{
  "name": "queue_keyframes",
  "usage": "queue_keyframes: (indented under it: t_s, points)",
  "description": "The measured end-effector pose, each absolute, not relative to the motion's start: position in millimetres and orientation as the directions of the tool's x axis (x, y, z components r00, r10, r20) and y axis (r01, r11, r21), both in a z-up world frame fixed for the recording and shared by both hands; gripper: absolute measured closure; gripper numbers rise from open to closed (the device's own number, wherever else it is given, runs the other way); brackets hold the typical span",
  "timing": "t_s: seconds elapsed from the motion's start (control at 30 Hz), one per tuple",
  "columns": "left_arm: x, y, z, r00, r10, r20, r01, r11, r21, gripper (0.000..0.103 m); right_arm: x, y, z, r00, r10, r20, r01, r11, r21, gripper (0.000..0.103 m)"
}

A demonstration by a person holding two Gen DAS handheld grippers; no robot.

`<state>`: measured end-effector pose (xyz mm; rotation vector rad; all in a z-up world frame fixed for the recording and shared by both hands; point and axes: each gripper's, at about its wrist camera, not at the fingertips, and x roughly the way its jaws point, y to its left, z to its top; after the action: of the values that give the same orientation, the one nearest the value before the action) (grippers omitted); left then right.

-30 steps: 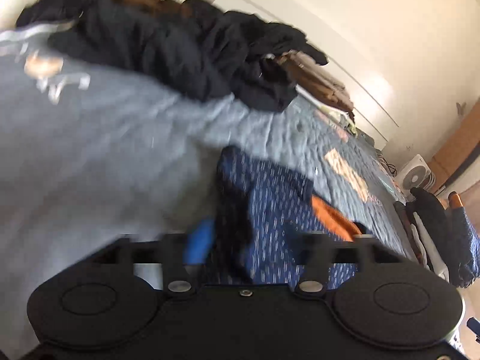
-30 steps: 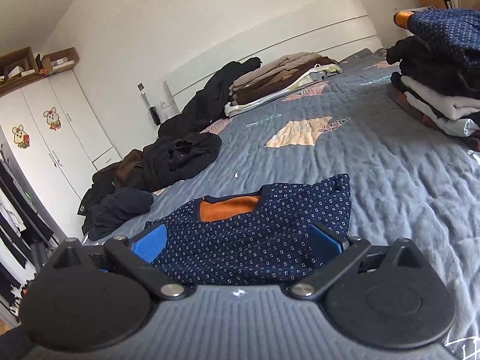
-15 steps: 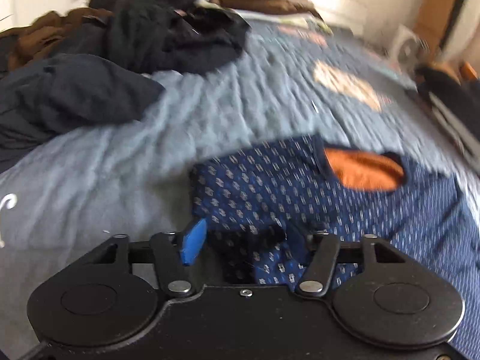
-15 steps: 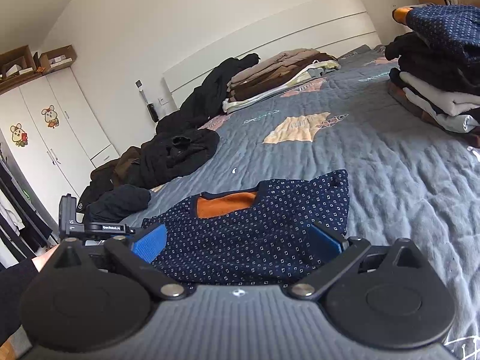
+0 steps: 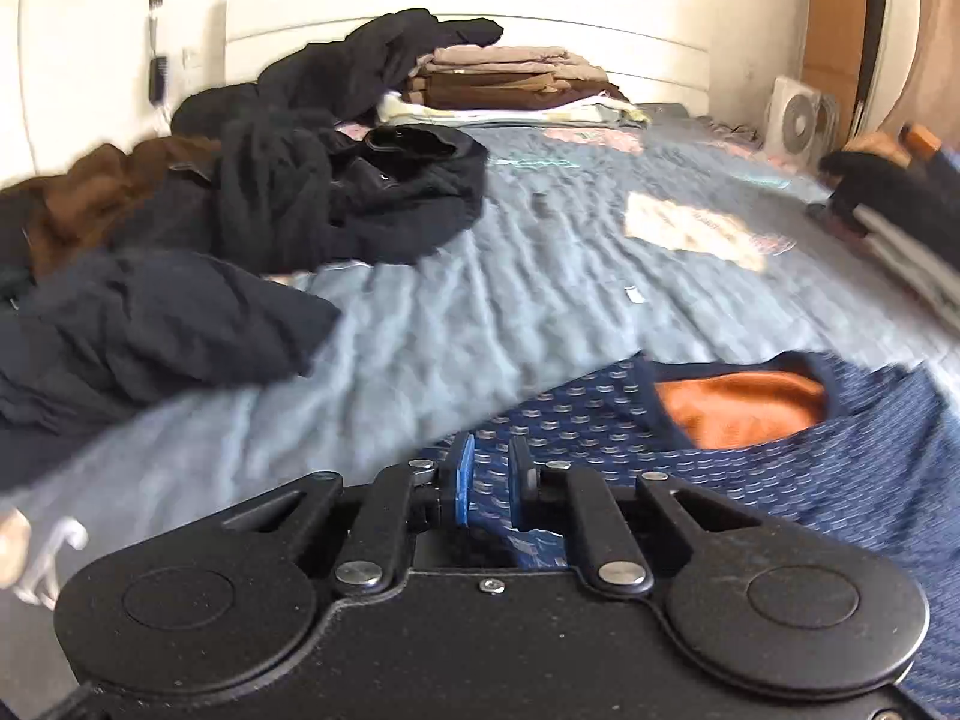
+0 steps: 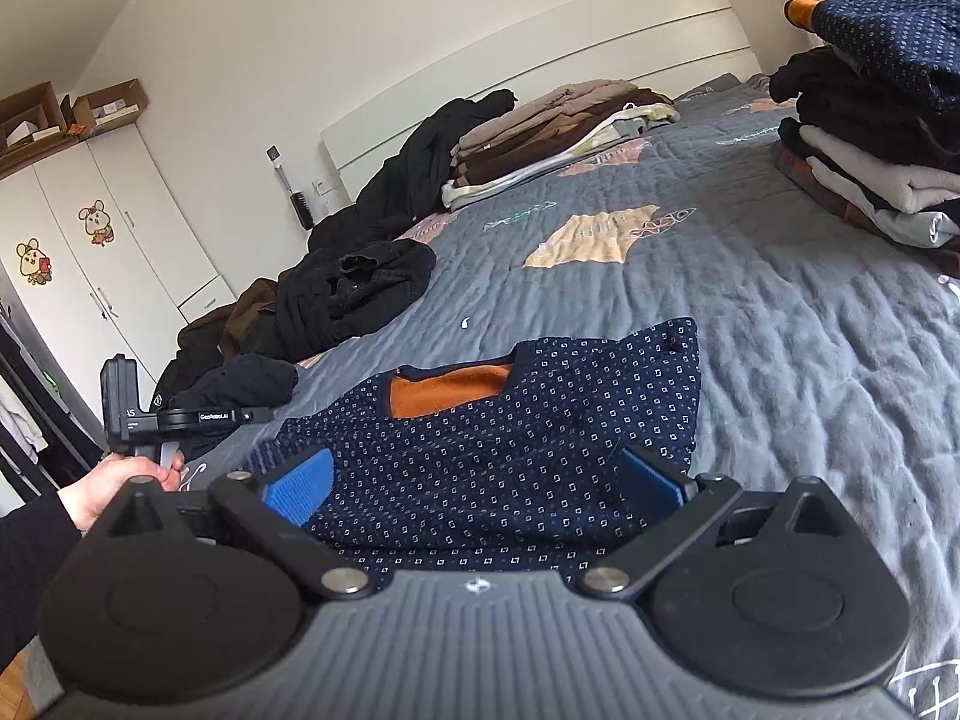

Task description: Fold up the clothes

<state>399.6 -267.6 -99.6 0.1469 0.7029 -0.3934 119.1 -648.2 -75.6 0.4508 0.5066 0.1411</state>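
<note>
Grey quilted bed [image 6: 750,324], navy sweater [image 6: 510,456], clothes piles [image 6: 870,138]

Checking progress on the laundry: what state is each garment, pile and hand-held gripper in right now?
Navy patterned sweater: partly folded, flat on the bed.
Left hand-held gripper: jaws closing, sweater fabric between them.
Right hand-held gripper: open, over the sweater.
Dark clothes: crumpled, unfolded.
Right-side stack: folded.
Headboard stack: folded.

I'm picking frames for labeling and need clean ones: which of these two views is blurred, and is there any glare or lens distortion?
Left wrist view: motion-smeared across the quilt and the navy sweater, with washed-out glare on the wall; the left gripper stays sharp. Right wrist view: crisp, evenly lit, sweater dots readable; fisheye bends the headboard.
</note>
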Motion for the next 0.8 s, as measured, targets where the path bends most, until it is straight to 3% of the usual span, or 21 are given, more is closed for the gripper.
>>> queue_keyframes:
  t_s: [0.07, 0.13, 0.2, 0.27, 0.33, 0.37, 0.4, 0.43, 0.47, 0.5, 0.8]
  points:
    - [399.8, -262.6, -97.7, 0.642, -0.363, -0.675, 0.423, 0.902, -0.084, 0.090, 118.4, -647.4, -74.5, 0.868, 0.242, -0.434, -0.025, 0.894, 0.447, 0.002]
    - [394.1, -265.4, -96.7, 0.623, -0.379, -0.684, 0.451, 0.889, -0.081, 0.084, 118.7, -647.6, -74.4, 0.868, 0.243, -0.432, -0.027, 0.894, 0.448, 0.002]
    - [387.9, -268.9, -95.8, 0.607, -0.389, -0.693, 0.480, 0.874, -0.071, 0.061, 119.2, -648.4, -75.4, 0.867, 0.243, -0.436, -0.023, 0.892, 0.452, 0.002]
    - [387.1, -272.9, -102.1, 0.613, -0.338, -0.714, 0.470, 0.883, -0.015, 0.052, 120.0, -648.3, -75.8, 0.865, 0.241, -0.441, -0.019, 0.892, 0.451, 0.002]
    - [387.4, -275.1, -110.9, 0.613, -0.310, -0.727, 0.459, 0.888, 0.008, 0.051, 119.3, -647.4, -74.3, 0.867, 0.239, -0.437, -0.021, 0.894, 0.447, 0.002]
    - [388.0, -276.4, -115.4, 0.610, -0.300, -0.733, 0.459, 0.888, 0.018, 0.051, 119.0, -647.3, -73.7, 0.868, 0.240, -0.434, -0.024, 0.894, 0.447, 0.002]
    - [388.7, -277.8, -119.9, 0.608, -0.291, -0.739, 0.460, 0.887, 0.029, 0.058, 118.9, -647.2, -73.5, 0.868, 0.243, -0.432, -0.026, 0.893, 0.449, 0.002]
    - [389.0, -278.3, -122.0, 0.591, -0.296, -0.750, 0.472, 0.882, 0.023, 0.068, 119.2, -646.9, -73.9, 0.867, 0.243, -0.435, -0.026, 0.894, 0.448, 0.002]
    - [387.8, -279.7, -122.8, 0.583, -0.304, -0.754, 0.483, 0.875, 0.020, 0.084, 119.5, -646.5, -74.5, 0.866, 0.242, -0.438, -0.024, 0.894, 0.447, 0.002]
    - [386.4, -281.4, -123.4, 0.577, -0.312, -0.755, 0.494, 0.869, 0.018, 0.088, 119.8, -646.3, -75.1, 0.865, 0.240, -0.441, -0.022, 0.896, 0.444, 0.002]
    - [353.4, -283.7, -101.4, 0.706, -0.312, -0.636, 0.501, 0.855, 0.136, 0.092, 119.8, -649.0, -77.1, 0.863, 0.241, -0.444, -0.016, 0.891, 0.454, 0.002]
